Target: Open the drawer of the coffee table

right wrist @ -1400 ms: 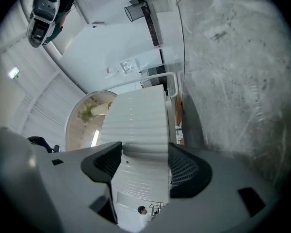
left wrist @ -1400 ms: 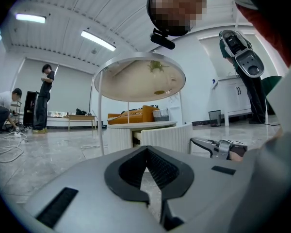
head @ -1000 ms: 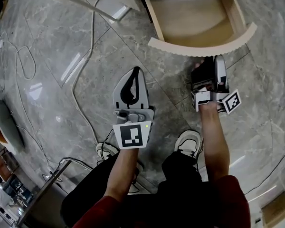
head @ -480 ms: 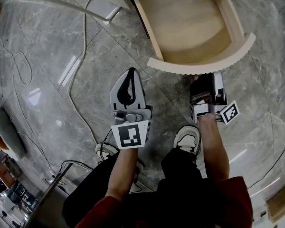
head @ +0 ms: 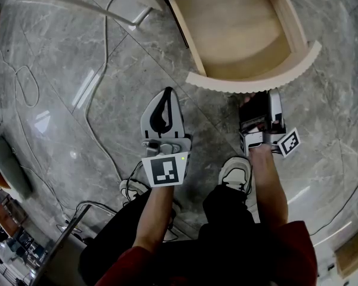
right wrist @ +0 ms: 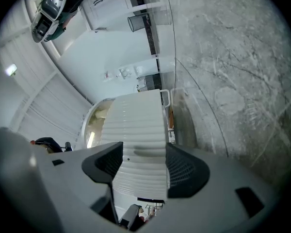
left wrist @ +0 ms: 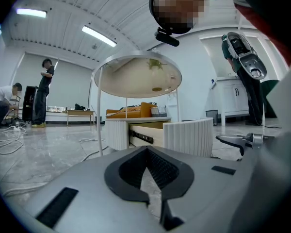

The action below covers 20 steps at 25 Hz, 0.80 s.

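Observation:
The coffee table's drawer (head: pixel 238 34) stands pulled out, its wooden inside bare. Its curved ribbed front (head: pixel 253 80) faces me. My right gripper (head: pixel 259 100) is turned on its side right at that front, jaws open. In the right gripper view the ribbed front (right wrist: pixel 140 130) fills the gap between the two pads, and their edges cover its rims. My left gripper (head: pixel 162 109) hovers over the floor to the left of the drawer, shut and holding nothing. In the left gripper view the left gripper (left wrist: pixel 148 152) points at the round table (left wrist: pixel 138 76) and the open drawer (left wrist: pixel 184 135).
Cables (head: pixel 101 100) trail over the grey marble floor at the left. A white tube (head: pixel 77 5) runs across the top left. The person's shoes (head: pixel 235 174) stand just behind the grippers. A metal frame (head: pixel 59 231) sits at the bottom left. Two people (left wrist: pixel 19 103) are far off.
The drawer has come further out of the table, and my right gripper moved back toward me with its front. Over the last half second almost nothing moved. The left gripper stayed put.

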{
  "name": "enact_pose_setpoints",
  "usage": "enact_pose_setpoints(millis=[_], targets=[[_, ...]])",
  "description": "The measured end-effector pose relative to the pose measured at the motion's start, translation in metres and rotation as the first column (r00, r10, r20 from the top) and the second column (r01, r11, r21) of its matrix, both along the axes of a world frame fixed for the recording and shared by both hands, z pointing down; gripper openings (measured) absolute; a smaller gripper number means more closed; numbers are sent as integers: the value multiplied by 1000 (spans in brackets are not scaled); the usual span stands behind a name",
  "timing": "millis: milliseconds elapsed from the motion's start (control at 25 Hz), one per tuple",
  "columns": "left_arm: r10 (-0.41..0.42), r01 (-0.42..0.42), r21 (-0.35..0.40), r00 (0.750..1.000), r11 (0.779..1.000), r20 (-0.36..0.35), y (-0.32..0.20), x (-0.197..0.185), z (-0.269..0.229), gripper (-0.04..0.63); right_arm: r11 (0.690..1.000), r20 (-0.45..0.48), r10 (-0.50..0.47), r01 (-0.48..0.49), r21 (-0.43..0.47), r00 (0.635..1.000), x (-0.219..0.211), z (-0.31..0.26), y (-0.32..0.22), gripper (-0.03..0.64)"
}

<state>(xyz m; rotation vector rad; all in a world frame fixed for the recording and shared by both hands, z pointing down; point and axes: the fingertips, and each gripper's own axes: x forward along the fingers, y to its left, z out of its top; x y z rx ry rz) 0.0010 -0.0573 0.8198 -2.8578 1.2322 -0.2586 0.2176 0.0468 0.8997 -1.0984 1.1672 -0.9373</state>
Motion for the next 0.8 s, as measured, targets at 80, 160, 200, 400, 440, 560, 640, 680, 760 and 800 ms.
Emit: enact_pose_setpoints(millis=[80, 160, 200, 400, 440, 560, 640, 680, 760, 800], targets=[[0, 0, -1, 1000, 1000, 3, 0, 0, 1, 14, 1000, -2, -3, 3, 3, 1000, 0, 0, 0, 290], [0, 0, -2, 1000, 1000, 3, 0, 0, 2, 14, 1000, -7, -8, 8, 7, 1000, 0, 0, 0, 290], [1, -1, -3, 1000, 1000, 3, 0, 0, 2, 14, 1000, -10, -11, 11, 9, 1000, -1, 0, 0, 290], [5, -5, -5, 1000, 1000, 3, 2, 2, 3, 14, 999, -27, -36, 37, 6, 999, -6, -1, -1, 290], [6, -6, -5, 1000, 1000, 4, 3, 2, 4, 14, 999, -33, -43, 43, -2, 999, -8, -1, -1, 290], [8, -8, -4, 1000, 1000, 0, 3, 2, 3, 14, 997, -82, -64, 60, -52, 995, -17, -1, -2, 290], [11, -11, -4, 1000, 1000, -3, 3, 1, 3, 14, 993, -145, -93, 80, -91, 985, -26, -3, -3, 290], [12, -12, -5, 1000, 1000, -3, 3, 1, 3, 14, 990, -182, -112, 93, -109, 977, -31, -6, -4, 290], [11, -11, -10, 1000, 1000, -3, 3, 0, 5, 14, 983, -260, -149, 113, -147, 954, -40, -11, -5, 290], [11, -11, -15, 1000, 1000, -1, 3, -1, 6, 14, 979, -304, -163, 115, -171, 939, -44, -14, -6, 290]])
